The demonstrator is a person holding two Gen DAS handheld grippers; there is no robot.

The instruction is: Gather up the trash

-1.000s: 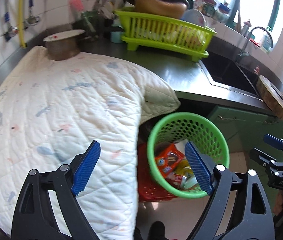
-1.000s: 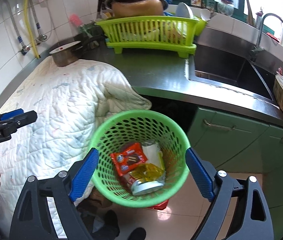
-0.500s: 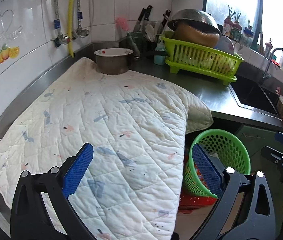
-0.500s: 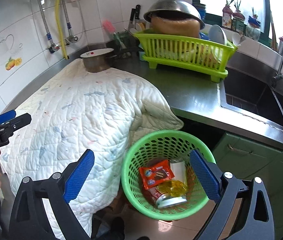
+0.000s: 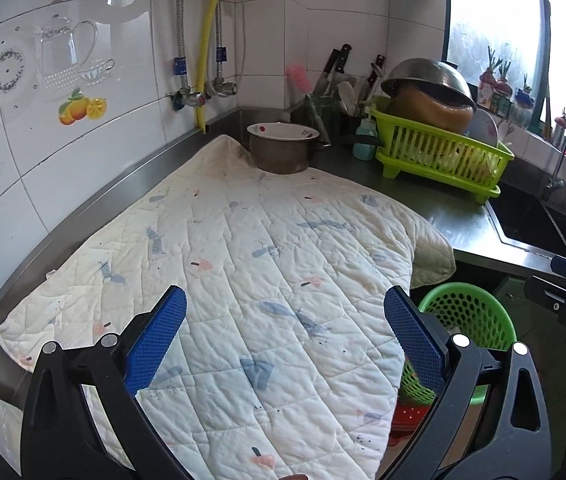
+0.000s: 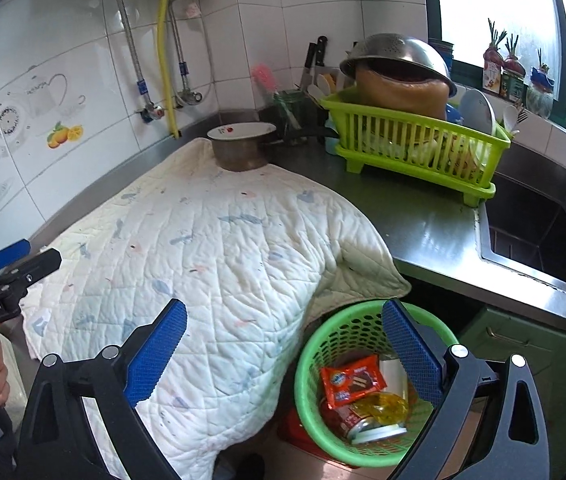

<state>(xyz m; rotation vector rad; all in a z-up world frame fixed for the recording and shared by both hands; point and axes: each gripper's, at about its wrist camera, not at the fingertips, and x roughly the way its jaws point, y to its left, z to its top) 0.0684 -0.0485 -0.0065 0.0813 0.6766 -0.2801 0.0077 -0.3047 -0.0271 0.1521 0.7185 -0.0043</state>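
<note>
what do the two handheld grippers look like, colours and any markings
Both match: black plastic frames with triangular cut-outs and silver bolt heads. The left gripper and right gripper carry blue textured pads. Seen side-on, the left gripper's body reads "GenRobot.AI" in white.

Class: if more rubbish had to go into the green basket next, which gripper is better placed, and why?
Probably the right gripper: the green basket lies open beneath its jaws, wrappers visible. The left gripper hovers over the quilted cloth, which half hides the basket.
</note>
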